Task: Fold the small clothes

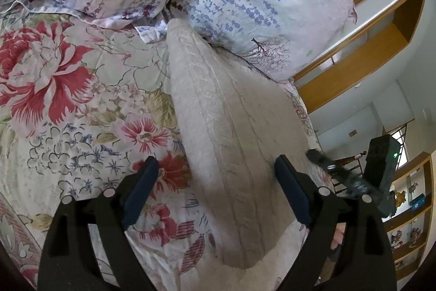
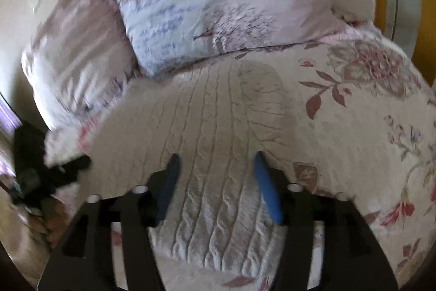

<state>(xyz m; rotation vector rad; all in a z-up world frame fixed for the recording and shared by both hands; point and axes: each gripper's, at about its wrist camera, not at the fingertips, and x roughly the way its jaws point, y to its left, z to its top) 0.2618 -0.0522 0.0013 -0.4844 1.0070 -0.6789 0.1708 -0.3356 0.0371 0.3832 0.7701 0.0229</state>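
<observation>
Bed with floral quilt (image 1: pixel 68 89) and two lavender-print pillows (image 1: pixel 259 4). On it lies a cream cable-knit garment (image 1: pixel 226 127), seemingly already folded narrow, its long axis running from the pillows toward both grippers. Right gripper (image 2: pixel 216 182), fingers wide and empty, straddles the near end and looks nearer, though that view is blurred. Left gripper (image 1: pixel 216 190), fingers wide, hovers above.

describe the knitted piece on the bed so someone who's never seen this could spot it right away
Start at the bed's floral quilt and look just below the lavender-print pillows. The cream cable-knit garment lies there as a long folded strip with raised braided ribs. It is the only plain, unprinted fabric on the bed; everything beside it carries flowers.
</observation>
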